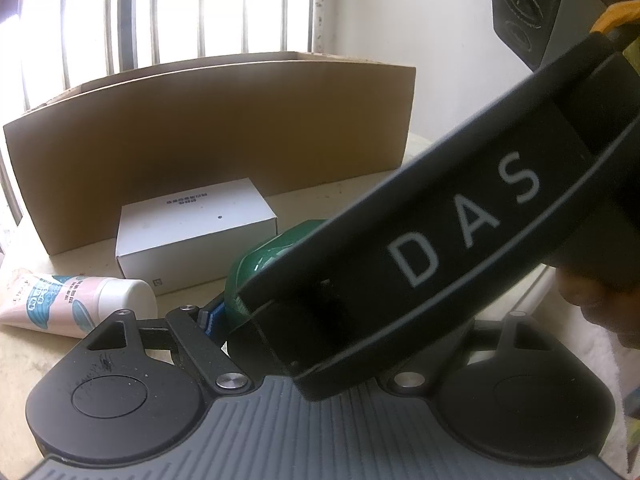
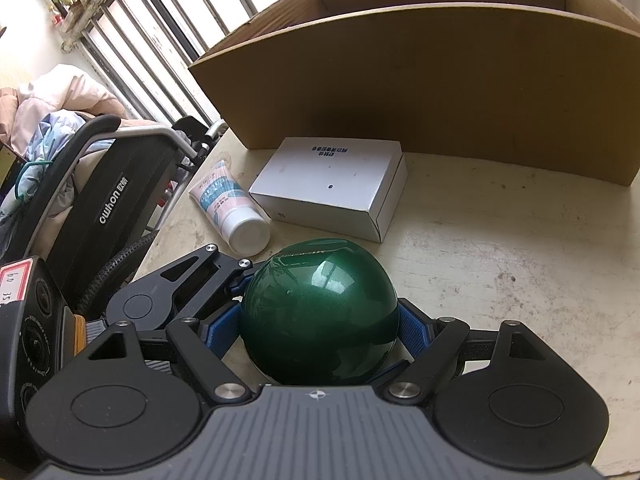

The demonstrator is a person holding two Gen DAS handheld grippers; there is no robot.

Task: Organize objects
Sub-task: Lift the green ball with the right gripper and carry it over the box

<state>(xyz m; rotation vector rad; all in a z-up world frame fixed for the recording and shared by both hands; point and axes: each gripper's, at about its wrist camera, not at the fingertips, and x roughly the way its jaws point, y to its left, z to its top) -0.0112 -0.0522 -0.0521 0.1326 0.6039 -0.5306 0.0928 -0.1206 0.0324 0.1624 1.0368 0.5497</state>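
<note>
While the tube (image 2: 231,207) lay far left on the bench (image 2: 500,272), the white box (image 2: 332,188) sat next to it, w/ the big cardboard box (image 2: 420,80) behind. The right hand-held gripper (image 2: 320,320) squeezed the green ball (image 2: 320,316) betw. its blue pads (image 2: 414,330). The left hand-held gripper (image 1: 316,316) was mostly hidden; can't tell its grip.

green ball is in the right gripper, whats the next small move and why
Probably lift the green ball straight up. The right gripper has its blue pads against both sides of the ball, and the carton behind the white box is open at the top, so the ball must clear its tall front wall.
</note>
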